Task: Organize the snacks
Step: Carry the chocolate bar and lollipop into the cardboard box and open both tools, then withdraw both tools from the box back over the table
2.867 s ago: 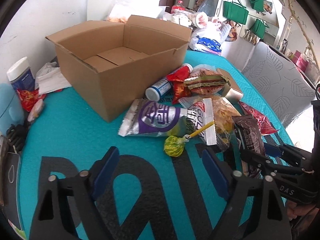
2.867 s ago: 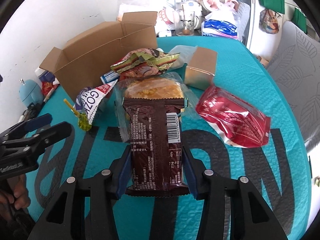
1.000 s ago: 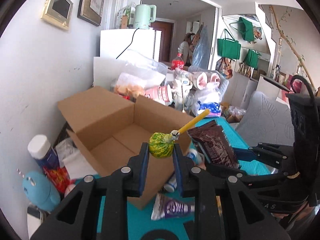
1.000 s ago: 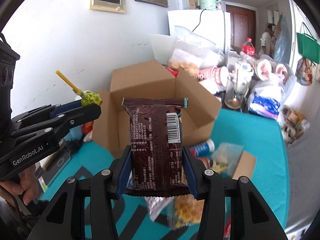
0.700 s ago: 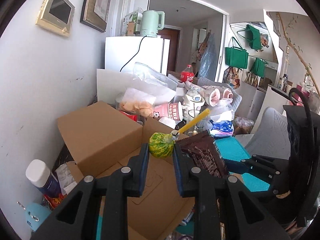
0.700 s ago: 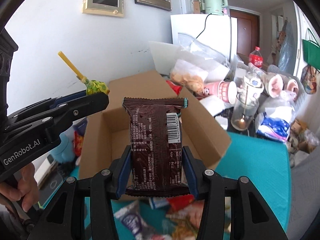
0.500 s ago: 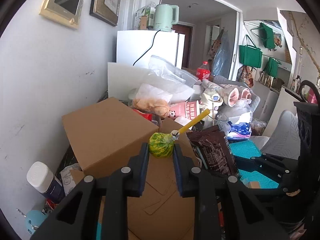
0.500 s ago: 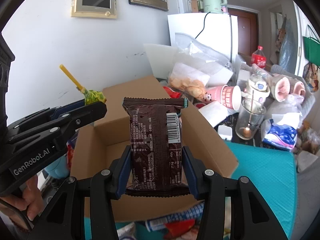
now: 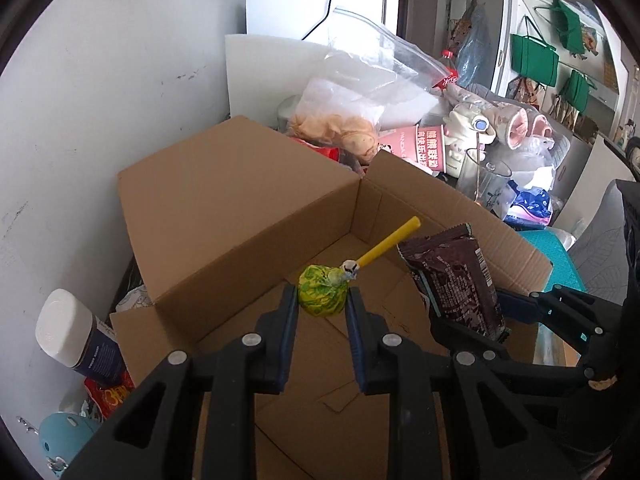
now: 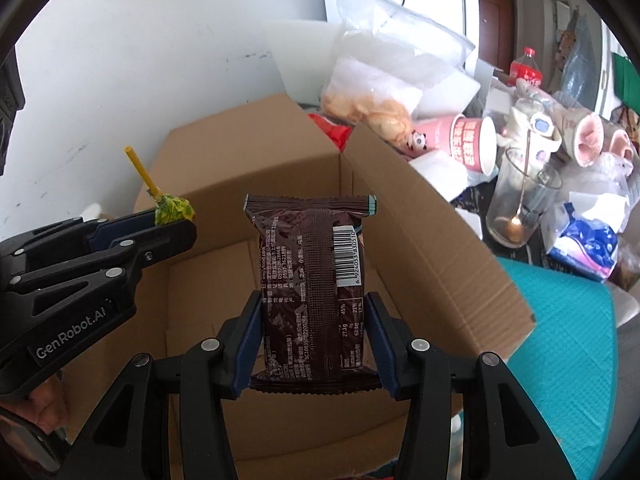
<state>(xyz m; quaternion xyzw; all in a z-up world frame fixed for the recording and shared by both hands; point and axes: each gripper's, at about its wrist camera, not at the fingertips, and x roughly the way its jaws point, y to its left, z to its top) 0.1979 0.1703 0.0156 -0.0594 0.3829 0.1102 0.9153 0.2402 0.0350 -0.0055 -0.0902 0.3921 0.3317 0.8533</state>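
An open cardboard box (image 9: 224,216) fills the middle of both views, and its floor is bare. My left gripper (image 9: 321,305) is shut on a green-wrapped lollipop (image 9: 322,294) whose yellow stick points up to the right. It hangs over the box's inside. My right gripper (image 10: 314,304) is shut on a dark brown snack packet (image 10: 312,280), held upright above the box (image 10: 248,160) opening. In the right wrist view the left gripper (image 10: 180,226) and the lollipop (image 10: 174,208) are at the left, over the box's left wall. The packet (image 9: 452,276) also shows at the right of the left wrist view.
Behind the box lie a clear bag of crisps (image 9: 336,128), a pink paper cup (image 10: 472,144), a glass with a spoon (image 10: 520,204) and a cola bottle (image 10: 528,68). A white-capped bottle (image 9: 72,336) stands left of the box by the wall. The teal tablecloth (image 10: 560,340) lies to the right.
Both grippers have moved forward and down from beside the box to over its opening, tilting downward. The box now looks larger and its floor is in view. Both holds are unchanged.
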